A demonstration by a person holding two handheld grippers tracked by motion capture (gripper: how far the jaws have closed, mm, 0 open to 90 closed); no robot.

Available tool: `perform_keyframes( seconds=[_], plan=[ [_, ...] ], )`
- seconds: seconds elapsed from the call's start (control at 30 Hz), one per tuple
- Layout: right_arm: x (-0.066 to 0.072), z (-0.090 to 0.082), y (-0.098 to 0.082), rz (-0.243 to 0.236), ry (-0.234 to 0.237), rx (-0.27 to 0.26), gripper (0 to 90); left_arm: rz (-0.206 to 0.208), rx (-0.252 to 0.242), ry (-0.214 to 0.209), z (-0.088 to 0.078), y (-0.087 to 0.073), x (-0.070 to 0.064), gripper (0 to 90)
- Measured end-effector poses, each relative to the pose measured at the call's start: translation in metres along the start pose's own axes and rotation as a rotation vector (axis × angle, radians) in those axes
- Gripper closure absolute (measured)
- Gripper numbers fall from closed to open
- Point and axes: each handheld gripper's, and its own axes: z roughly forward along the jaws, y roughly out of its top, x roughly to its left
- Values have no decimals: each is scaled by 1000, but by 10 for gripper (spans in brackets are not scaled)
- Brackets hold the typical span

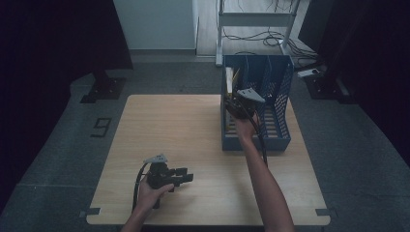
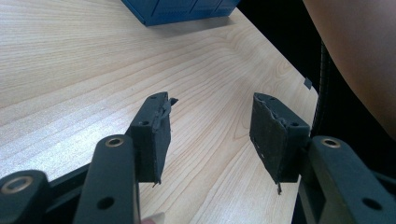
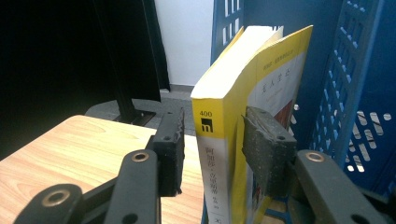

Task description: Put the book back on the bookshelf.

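A yellow paperback book (image 3: 233, 93) stands upright in the left slot of a blue perforated file rack (image 1: 280, 140) at the table's back right. The book's pale top (image 1: 228, 79) shows in the high view. My right gripper (image 3: 215, 116) straddles the book's spine, and its jaws are open. The left pad (image 3: 172, 149) stands a small gap off the spine, and the right pad (image 3: 266, 154) lies close against the front cover. My left gripper (image 1: 188, 177) rests low over the table's front left, open, with bare wood between its pads (image 2: 154, 135).
The wooden table (image 1: 169, 125) spreads out left of the rack. The rack's blue walls (image 3: 359, 93) close in on the right of the book. Behind the table, a white desk frame (image 1: 256, 19) stands over loose cables, and black stand bases (image 1: 104, 89) sit on the floor.
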Motion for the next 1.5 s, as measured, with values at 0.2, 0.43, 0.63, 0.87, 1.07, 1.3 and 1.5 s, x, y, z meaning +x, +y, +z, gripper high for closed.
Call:
perform_keyframes(
  seconds=[0.2,0.43,0.63,0.87,1.07,1.3,1.5],
  plan=[
    [-2,-5,-3,5,-3,-9,549,0,0,1,0,0,0,477],
    [-7,-10,-8,13,4,3,508,2,7,2,1,0,0,477],
    [-7,-15,-10,-2,8,0,490,6,11,1,2,-1,-1,477],
    [-10,-23,-10,-16,10,-3,481,1,5,5,1,0,0,477],
    [-11,-30,-12,-25,21,14,474,-5,-16,12,-5,1,3,478],
    [-10,-40,-17,-47,32,14,475,-9,-36,19,-11,2,4,478],
    [-9,-48,-21,-64,39,24,475,-12,-48,26,-14,3,6,478]
  ],
)
